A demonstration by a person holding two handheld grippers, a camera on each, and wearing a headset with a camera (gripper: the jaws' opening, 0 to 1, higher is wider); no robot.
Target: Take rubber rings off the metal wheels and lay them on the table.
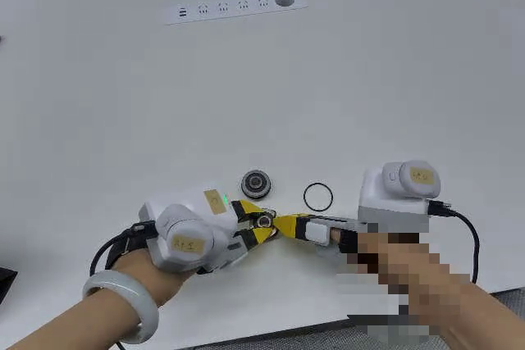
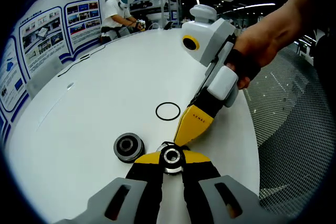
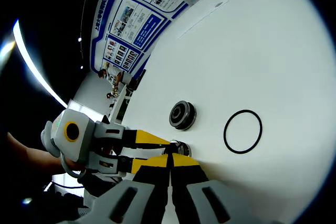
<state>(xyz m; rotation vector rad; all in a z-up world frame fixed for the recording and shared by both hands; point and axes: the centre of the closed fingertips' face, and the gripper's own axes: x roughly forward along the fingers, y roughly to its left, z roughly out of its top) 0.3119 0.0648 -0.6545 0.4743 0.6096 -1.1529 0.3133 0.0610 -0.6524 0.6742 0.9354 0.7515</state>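
My left gripper (image 1: 261, 224) is shut on a small metal wheel (image 1: 264, 220), held just above the white table; the wheel sits between the yellow tips in the left gripper view (image 2: 171, 157). My right gripper (image 1: 280, 225) comes in from the right, its jaws pressed together at the wheel's rim, where a thin black rubber ring (image 2: 165, 144) lifts off the edge. In the right gripper view the shut tips (image 3: 170, 157) touch that wheel (image 3: 182, 148). A second wheel (image 1: 256, 184) lies flat on the table. One loose rubber ring (image 1: 318, 197) lies to its right.
A white power strip (image 1: 234, 6) lies at the far side of the table (image 1: 123, 104). The table's front edge (image 1: 279, 329) runs close behind the grippers. A person (image 2: 119, 11) stands at a distant bench in the left gripper view.
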